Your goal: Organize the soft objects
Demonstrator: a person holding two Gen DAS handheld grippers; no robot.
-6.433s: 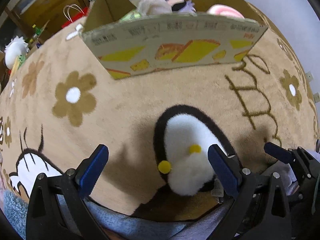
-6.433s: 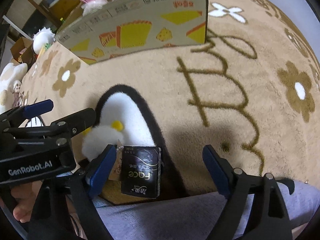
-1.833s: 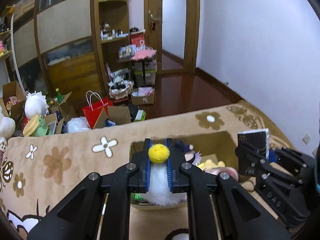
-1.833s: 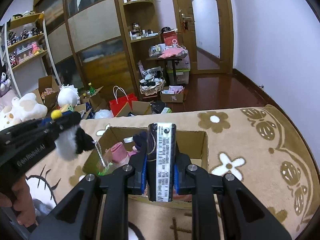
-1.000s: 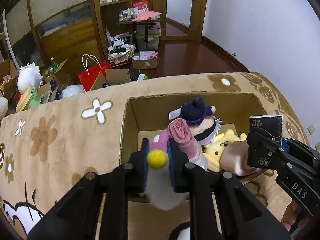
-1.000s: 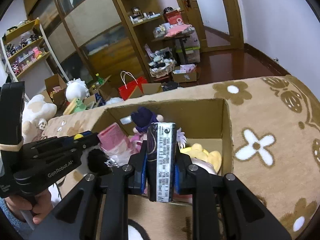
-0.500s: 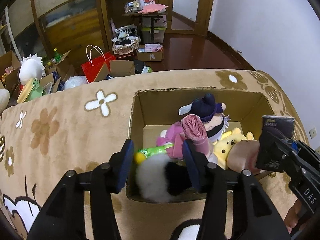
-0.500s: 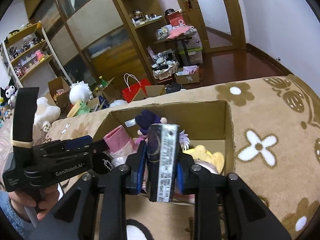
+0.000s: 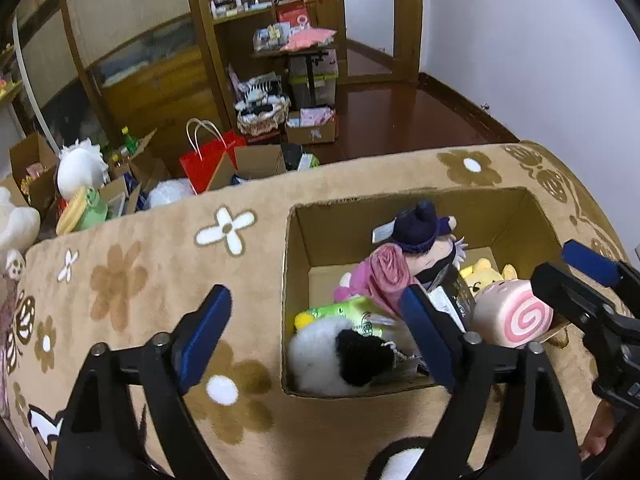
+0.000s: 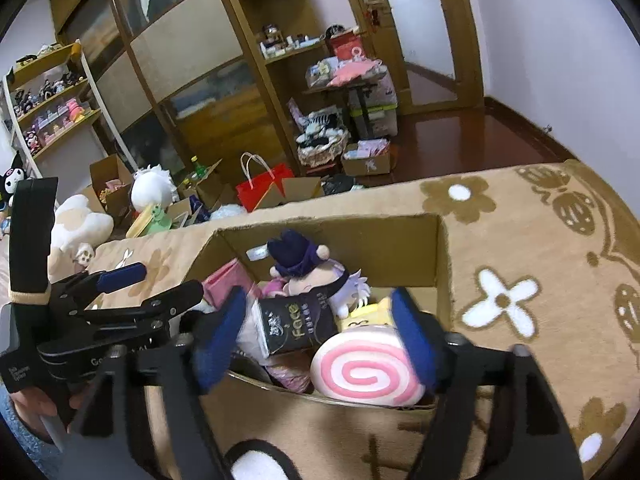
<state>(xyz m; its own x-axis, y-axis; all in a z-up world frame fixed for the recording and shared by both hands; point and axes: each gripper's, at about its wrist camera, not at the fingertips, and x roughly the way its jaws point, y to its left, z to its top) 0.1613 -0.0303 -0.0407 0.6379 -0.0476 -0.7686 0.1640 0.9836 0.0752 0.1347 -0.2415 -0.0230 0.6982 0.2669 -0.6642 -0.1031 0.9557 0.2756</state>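
1. The cardboard box point(image 9: 298, 300) sits ahead of and below both tools on the flowered rug point(image 9: 132, 280), already well filled.
2. The black-and-white plush point(image 9: 340, 354) lies in the box's near corner, beneath the left gripper point(image 9: 316, 332), whose jaws stand wide apart holding nothing.
3. The black tissue pack point(image 10: 298, 326) rests on the toys between the right gripper's point(image 10: 316, 334) spread, unloaded jaws, beside the pink swirl cushion point(image 10: 370, 372).
4. To finish well, lift both tools straight up so no pad snags fur or tag.
5. A second ago both jaws were clamped on these items above the box; now both have let go.
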